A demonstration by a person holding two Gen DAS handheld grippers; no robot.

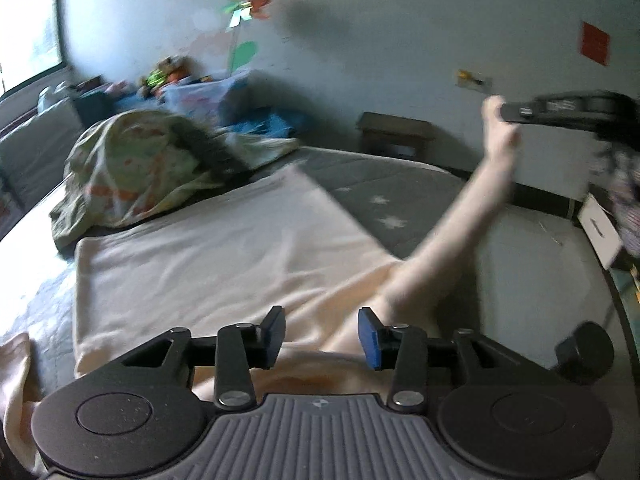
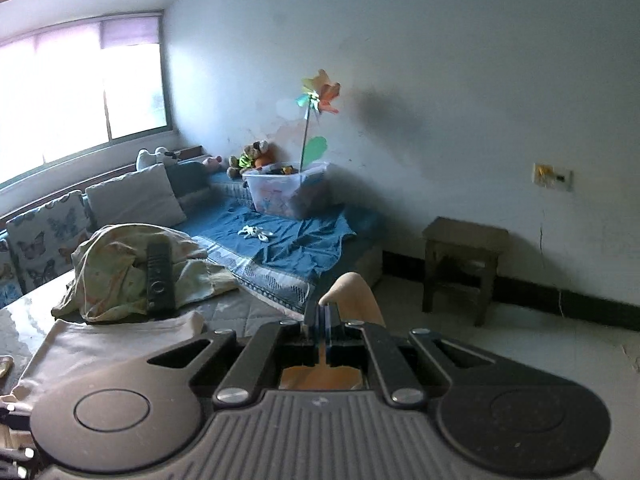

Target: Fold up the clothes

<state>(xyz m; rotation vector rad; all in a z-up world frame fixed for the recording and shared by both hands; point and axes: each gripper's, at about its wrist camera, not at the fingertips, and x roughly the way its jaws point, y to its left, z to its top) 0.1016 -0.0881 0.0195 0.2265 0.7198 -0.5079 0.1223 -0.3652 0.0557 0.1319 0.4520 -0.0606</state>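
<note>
**Right gripper lifts a strip of the cream garment**

We find the cream garment (image 1: 208,264) spread flat across the middle of the bed (image 1: 400,184). One strip rises from its near right edge to the right gripper (image 2: 322,312), whose jaws are pinched tight on that fabric. The left gripper (image 1: 322,334) hangs over the garment's near edge, jaws apart, holding nothing. A crumpled floral cloth (image 1: 132,168) lies at the bed's far left corner.

Bare grey quilted bed surface (image 1: 384,188) right of the flat cream garment (image 1: 208,248) gives open passage, though the garment's lifted sleeve (image 1: 452,220) stretches diagonally across it up to the right gripper (image 1: 500,114). Far left is blocked by a crumpled floral cloth heap (image 2: 120,272) with a remote control (image 2: 159,276) leaning on it. A wooden stool (image 2: 460,256) stands on the floor by the wall.
</note>
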